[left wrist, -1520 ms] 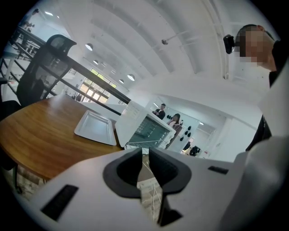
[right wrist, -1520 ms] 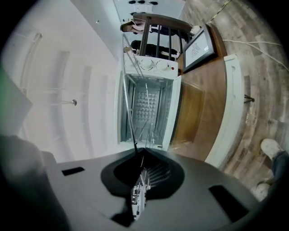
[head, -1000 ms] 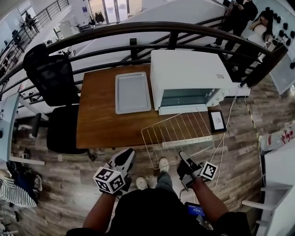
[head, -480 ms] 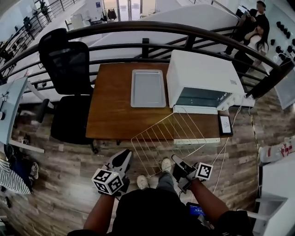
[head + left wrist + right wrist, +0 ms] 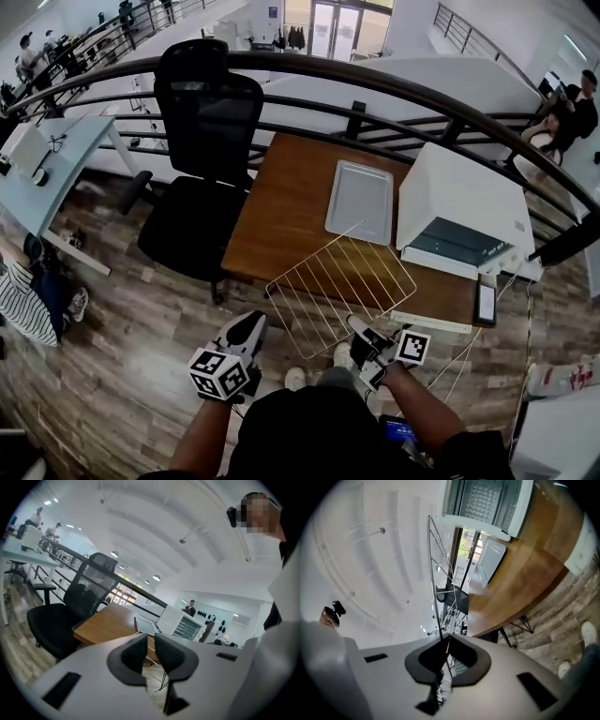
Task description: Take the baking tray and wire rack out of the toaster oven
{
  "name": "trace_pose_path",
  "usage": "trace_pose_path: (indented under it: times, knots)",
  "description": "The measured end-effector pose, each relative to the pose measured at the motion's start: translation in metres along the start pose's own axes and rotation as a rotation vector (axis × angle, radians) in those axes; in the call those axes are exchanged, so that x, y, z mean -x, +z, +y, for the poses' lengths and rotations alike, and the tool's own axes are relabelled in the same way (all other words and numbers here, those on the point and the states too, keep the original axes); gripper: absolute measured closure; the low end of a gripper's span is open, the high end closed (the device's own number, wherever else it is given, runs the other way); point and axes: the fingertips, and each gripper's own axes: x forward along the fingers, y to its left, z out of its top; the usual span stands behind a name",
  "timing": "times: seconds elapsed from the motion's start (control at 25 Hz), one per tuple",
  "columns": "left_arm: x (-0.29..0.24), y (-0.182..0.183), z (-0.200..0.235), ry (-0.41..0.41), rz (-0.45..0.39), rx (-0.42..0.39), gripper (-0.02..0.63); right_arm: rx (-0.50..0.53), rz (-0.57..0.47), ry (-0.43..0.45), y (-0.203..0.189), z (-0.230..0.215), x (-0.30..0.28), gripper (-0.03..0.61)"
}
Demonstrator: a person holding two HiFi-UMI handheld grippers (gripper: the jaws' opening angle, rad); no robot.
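Observation:
My right gripper [image 5: 356,325] is shut on the near edge of the wire rack [image 5: 342,281], which hangs tilted in the air over the front edge of the wooden table [image 5: 281,216]. In the right gripper view the rack [image 5: 435,569] runs up from the pinched jaws [image 5: 445,641]. The grey baking tray [image 5: 360,201] lies flat on the table, left of the white toaster oven [image 5: 464,211], whose door is down. My left gripper [image 5: 253,321] hovers over the floor, left of the rack. Its jaws [image 5: 151,644] stand a narrow gap apart with nothing between them.
A black office chair [image 5: 202,141] stands at the table's left end. A dark curved railing [image 5: 375,80] runs behind the table. A small dark tablet [image 5: 486,302] lies at the table's right front corner, with a white cable [image 5: 461,361] hanging below. A desk [image 5: 56,159] is far left.
Both grippers and the rack have swung left, away from the oven's front. The rack's far corner now reaches over the table near the tray. The left gripper stays empty.

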Motion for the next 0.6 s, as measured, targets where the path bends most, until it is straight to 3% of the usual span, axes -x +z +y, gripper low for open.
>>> trace_pose_path:
  times: [0.2, 0.6]
  knots:
    - [0.017, 0.012, 0.032, 0.085, -0.038, 0.022, 0.56, 0.019, 0.104, 0.014, -0.001, 0.005, -0.047, 0.581]
    - [0.024, 0.02, 0.079, 0.176, -0.083, 0.035, 0.56, 0.098, 0.24, -0.014, 0.01, -0.011, -0.116, 0.581]
